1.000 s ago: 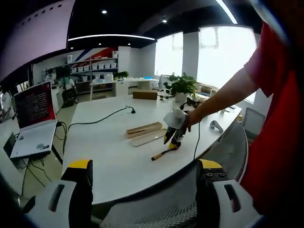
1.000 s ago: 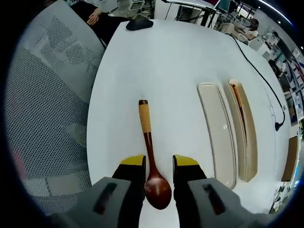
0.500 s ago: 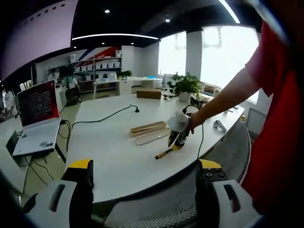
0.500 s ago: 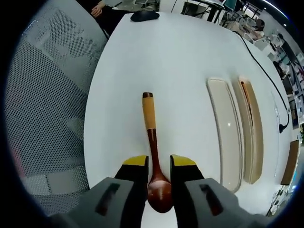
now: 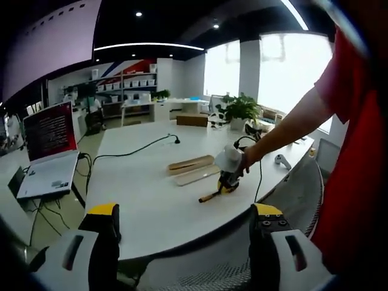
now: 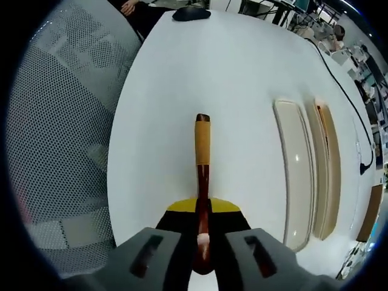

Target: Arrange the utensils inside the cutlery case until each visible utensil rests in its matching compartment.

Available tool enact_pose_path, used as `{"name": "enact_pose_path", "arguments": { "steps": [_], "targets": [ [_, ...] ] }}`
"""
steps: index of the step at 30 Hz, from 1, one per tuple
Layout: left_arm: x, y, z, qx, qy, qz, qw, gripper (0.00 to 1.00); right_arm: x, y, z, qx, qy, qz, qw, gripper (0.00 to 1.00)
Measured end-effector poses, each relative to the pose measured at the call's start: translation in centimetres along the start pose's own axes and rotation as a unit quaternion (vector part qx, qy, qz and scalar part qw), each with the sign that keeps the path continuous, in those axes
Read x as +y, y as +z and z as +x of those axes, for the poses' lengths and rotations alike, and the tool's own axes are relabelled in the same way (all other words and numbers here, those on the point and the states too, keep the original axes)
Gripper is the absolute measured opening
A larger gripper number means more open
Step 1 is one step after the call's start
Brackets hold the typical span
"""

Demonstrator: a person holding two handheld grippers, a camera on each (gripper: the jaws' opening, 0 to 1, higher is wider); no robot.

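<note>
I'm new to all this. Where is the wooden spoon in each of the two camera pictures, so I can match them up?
Left gripper view: the wooden spoon lies on the white table, right of centre, under the right gripper.
Right gripper view: the spoon stands low in the middle, its neck clamped between the right gripper jaws, orange handle pointing away.
Shared landmark: the two long trays of the cutlery case beside the spoon.

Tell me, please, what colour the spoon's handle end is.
Yellow-tan on the dark wooden spoon, clearest in the right gripper view.
</note>
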State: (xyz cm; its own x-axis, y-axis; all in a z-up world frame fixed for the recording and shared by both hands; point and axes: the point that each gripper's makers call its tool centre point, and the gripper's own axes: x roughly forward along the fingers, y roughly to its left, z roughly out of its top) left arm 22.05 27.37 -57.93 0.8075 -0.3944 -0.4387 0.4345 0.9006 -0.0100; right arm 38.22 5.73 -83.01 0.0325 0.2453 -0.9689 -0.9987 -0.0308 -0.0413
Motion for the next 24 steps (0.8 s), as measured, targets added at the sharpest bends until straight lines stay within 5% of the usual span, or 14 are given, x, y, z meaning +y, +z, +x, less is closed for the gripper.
{"name": "enact_pose_path", "arguments": {
  "steps": [7,24],
  "targets": [
    [-0.2,-0.1,0.4,-0.001,-0.005,-0.001,1.0000,0.91,0.0,0.0,0.0,-0.029,-0.005,0.048,0.9984,0.01],
    [-0.4,0.9,1.9,-0.002,-0.022,0.022,0.9995,0.89,0.2,-0.7,-0.7,-0.027,0.000,0.046,0.9986,0.00]
  ]
}}
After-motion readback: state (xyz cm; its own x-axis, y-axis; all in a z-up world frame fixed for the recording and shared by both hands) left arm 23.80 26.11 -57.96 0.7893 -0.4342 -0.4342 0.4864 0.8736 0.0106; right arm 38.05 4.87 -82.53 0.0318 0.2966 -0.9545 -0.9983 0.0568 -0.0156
